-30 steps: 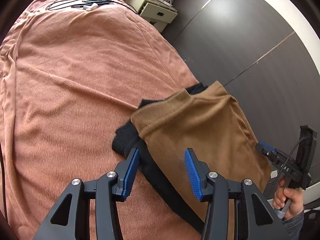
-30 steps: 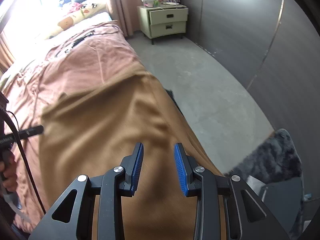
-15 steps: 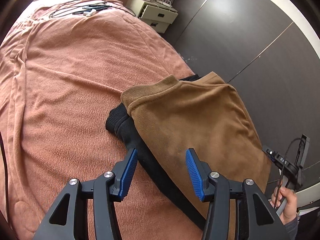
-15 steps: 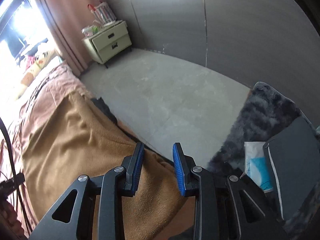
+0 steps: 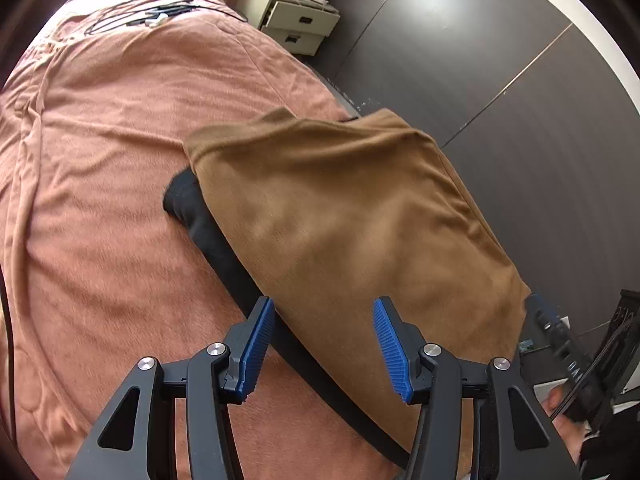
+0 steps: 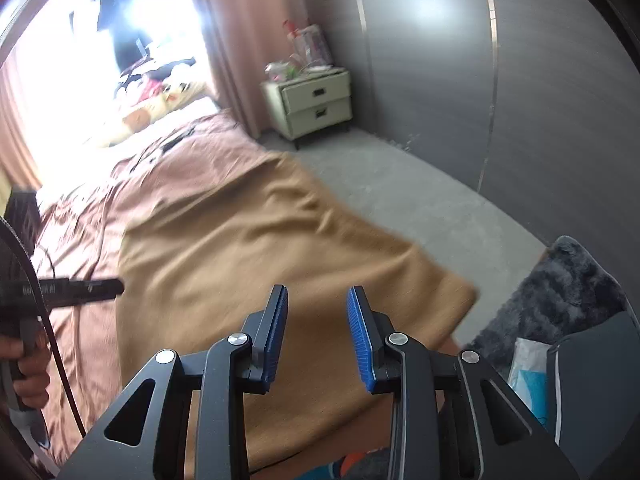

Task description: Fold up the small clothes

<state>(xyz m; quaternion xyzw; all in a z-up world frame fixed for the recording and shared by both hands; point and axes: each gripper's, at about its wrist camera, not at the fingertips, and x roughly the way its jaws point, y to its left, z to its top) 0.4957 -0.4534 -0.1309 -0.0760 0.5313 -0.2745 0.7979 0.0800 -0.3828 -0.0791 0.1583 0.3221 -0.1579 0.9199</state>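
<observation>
Tan garment (image 5: pixel 352 216): brown/tan knit, spread flat on bed's right edge, near end; covers most of the dark piece under it. In the right wrist view (image 6: pixel 256 256) its near-right corner hangs a bit past the bed edge, above the floor.
Black garment (image 5: pixel 208 232): lies under the tan one, sticks out along its left side as a long dark strip w/ a rounded end toward the far side.
Bedspread (image 5: pixel 120 160): pinkish-terracotta, fuzzy, wrinkled at far left; both garments rest on it.
L gripper (image 5: pixel 324 344): hovers over near edge of the clothes, pointing down at them. Jaws stand moderately apart and have just been opening; blue pads grip nothing. Left pad is above the black strip, right pad above tan cloth (contact w/ fabric: can't tell).
R gripper (image 6: pixel 318 332): over the near-right part of the tan garment, jaws narrow w/ a clear gap, having just opened slightly, nothing pinched between the pads. Also seen at right edge of the left wrist view (image 5: pixel 560 344), beside the tan garment's near-right corner.
Hand (image 6: pixel 24 364): person's left hand on its gripper handle, at left edge, cable running down past it.
Nightstand (image 6: pixel 316 104): pale green, 2 drawers, far side of room by the curtain; clutter on top.
Cables (image 5: pixel 148 18): dark cords + a small white item on far end of bed.
Rug (image 6: pixel 576 284): dark grey shaggy, on floor at right.
Wall (image 6: pixel 520 80): dark grey panels w/ thin metal seams, right side.
</observation>
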